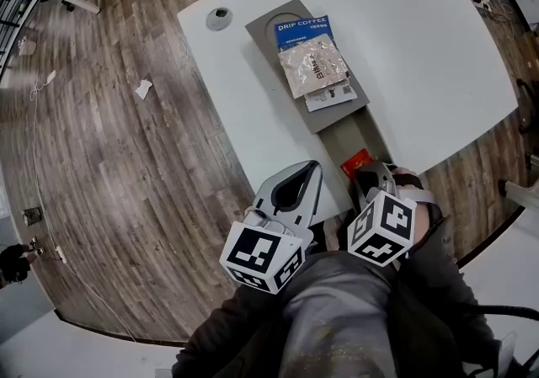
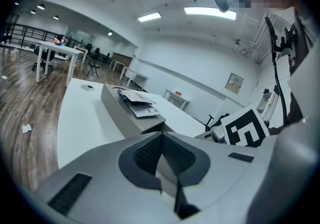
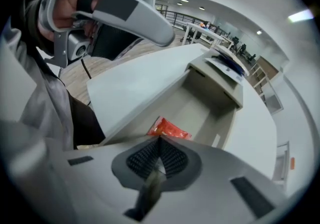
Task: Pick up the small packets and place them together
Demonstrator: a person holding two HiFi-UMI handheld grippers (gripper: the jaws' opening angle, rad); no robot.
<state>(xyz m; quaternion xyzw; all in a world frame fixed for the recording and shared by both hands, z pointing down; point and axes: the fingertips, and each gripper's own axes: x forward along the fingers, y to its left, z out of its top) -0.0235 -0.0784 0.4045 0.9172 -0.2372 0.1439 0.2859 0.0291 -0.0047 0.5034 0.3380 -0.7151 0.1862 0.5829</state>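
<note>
From my feed, everything hangs on the long grey tray (image 1: 263, 35) that runs diagonally across the white table (image 1: 438, 48). The right gripper (image 1: 362, 173) is tipped steeply down into the tray's sunken near end, and in the right gripper view its jaws are clenched, with the near edge of the red packet (image 3: 168, 128) pinched at their tips as far as I can read it. The rest of that packet pokes out beyond the tips over the tray's floor. On the tray's raised far section three other packets are stacked, overlapping: a blue drip coffee packet (image 1: 301, 29) lowest and farthest, a silvery packet (image 1: 313, 65) across it, and a white packet (image 1: 333, 97) sticking out at the stack's near edge. The red packet sits well apart from that stack, at the opposite end of the tray. The left gripper (image 1: 316, 166) hangs just beside the tray's near end, over the table and not touching the tray. In its own view its jaws are pressed together with nothing between them.
</note>
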